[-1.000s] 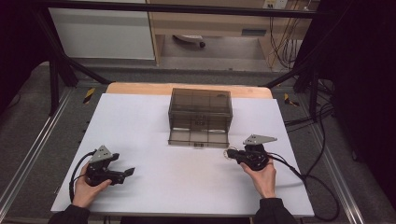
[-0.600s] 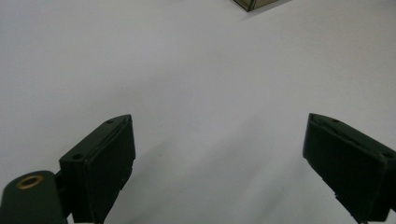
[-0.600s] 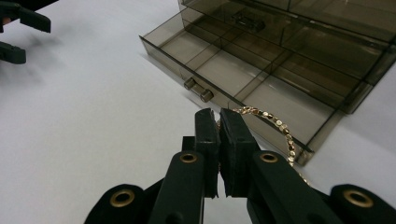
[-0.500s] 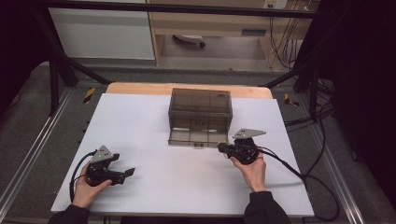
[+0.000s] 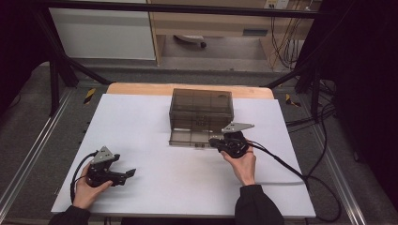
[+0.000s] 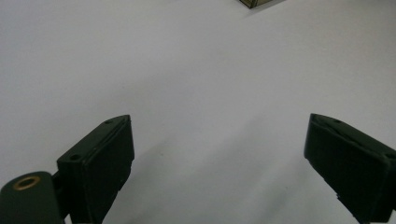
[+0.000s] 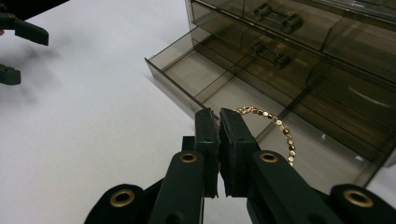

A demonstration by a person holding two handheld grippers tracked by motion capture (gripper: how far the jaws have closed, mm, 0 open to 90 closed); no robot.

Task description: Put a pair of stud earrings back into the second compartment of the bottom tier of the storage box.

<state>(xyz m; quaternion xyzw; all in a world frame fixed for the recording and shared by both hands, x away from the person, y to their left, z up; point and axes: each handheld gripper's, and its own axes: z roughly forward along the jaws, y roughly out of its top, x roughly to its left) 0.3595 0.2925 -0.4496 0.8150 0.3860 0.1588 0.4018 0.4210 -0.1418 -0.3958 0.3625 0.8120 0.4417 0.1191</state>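
- Since the earlier frames the right claw (image 5: 214,141) has moved up and leftward across the worktop (image 5: 155,122), from right of centre to the front of the smoky drawer box (image 5: 201,108); the left claw (image 5: 131,173) has stayed at the lower left.
- High view: the drawer box stands at upper centre of the white worktop, its bottom drawer (image 5: 189,138) pulled out toward the person. The right claw's tip sits at that drawer's right front corner, the right hand (image 5: 241,164) behind it. The left hand (image 5: 87,190) holds the left claw low on the worktop, well apart from the box.
- Left gripper view: the left claw (image 6: 219,154) is released, jaws wide apart over bare worktop (image 6: 187,70); a box corner (image 6: 259,3) peeks in at the top edge.
- Right gripper view: the right claw (image 7: 218,122) is clenched on a gold beaded bracelet (image 7: 280,129), whose loop arcs to the right of the jaws over the open drawer (image 7: 205,77). The other claw (image 7: 21,51) appears at the upper left.
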